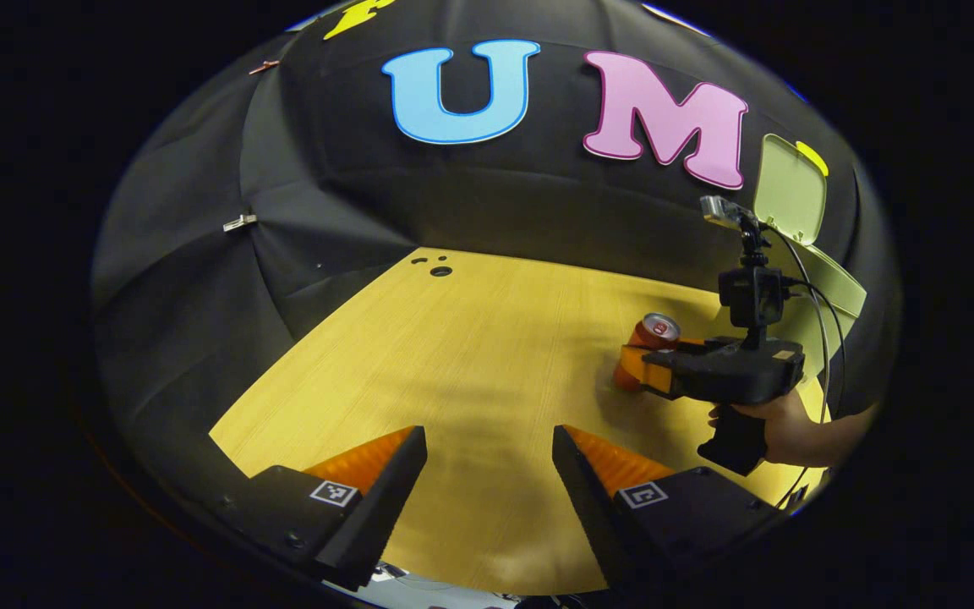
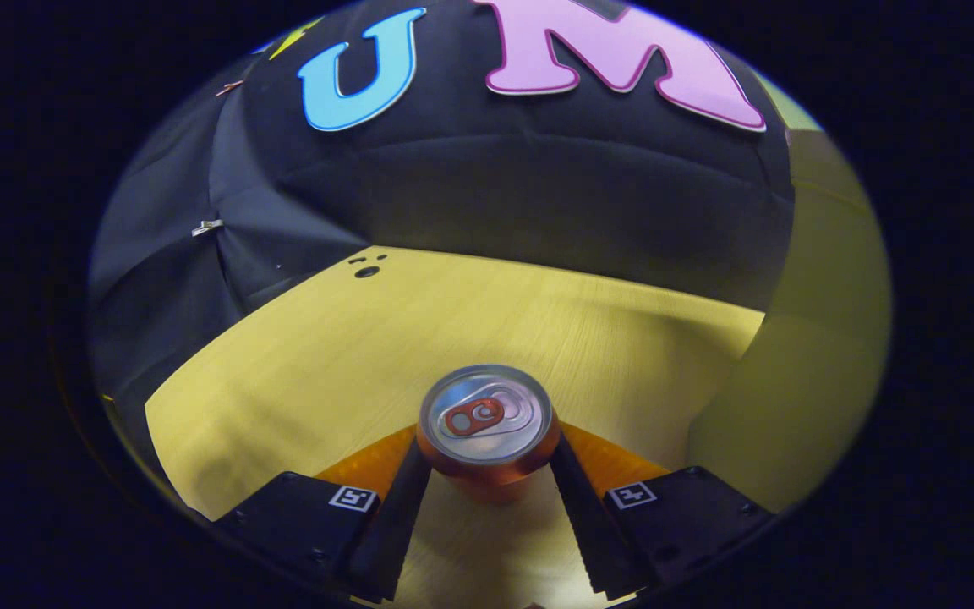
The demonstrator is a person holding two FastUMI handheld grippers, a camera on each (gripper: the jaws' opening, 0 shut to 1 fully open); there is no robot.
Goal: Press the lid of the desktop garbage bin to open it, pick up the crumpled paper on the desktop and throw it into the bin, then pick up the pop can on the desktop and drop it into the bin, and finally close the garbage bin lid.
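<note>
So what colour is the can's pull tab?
Red, on the pop can's silver top; clearest in the right gripper view.

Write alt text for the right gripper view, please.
An upright pop can sits between the right gripper's two fingers, its silver top facing the camera. It stands on a wooden table, with the pale green garbage bin at the right edge.

No readable text — pop can (image 2: 487,427) label illegible.
</note>
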